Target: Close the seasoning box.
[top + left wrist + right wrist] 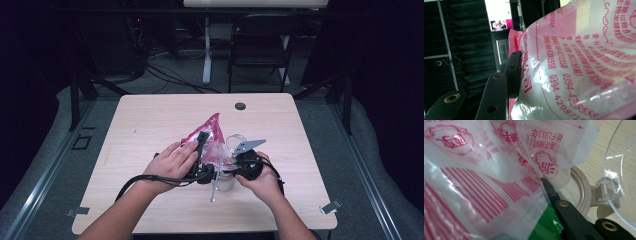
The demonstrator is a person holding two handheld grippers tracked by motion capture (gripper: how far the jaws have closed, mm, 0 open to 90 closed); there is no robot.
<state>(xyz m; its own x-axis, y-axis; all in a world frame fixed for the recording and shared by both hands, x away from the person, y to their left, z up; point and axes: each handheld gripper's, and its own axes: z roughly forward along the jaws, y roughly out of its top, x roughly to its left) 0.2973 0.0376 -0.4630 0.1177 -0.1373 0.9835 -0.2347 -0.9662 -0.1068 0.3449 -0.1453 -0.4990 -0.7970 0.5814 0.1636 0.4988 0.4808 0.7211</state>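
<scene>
A pink-printed plastic bag (212, 137) is held up over the middle of the worktop (150, 125), a little toward the near edge, tipped so that one corner points to the far edge. The left tongs (201, 142) are clamped on the bag's left side; in the left gripper view one black jaw presses flat against the film, with the bag (579, 70) bulging past it and white grains showing through the plastic. The left hand (172, 162) wraps the tool from the near side. The right tongs (235, 159) grip the bag's lower right corner; in the right gripper view a jaw disappears under the crumpled film (486, 182), so they are closed on the bag. The right hand (260, 180) holds that tool nearer the right edge. Just below the bag stands a jar (224, 181) near the near edge, its beige rim (580, 192) showing in the right gripper view. A clear hinged lid (621, 170) stands open beside the rim.
</scene>
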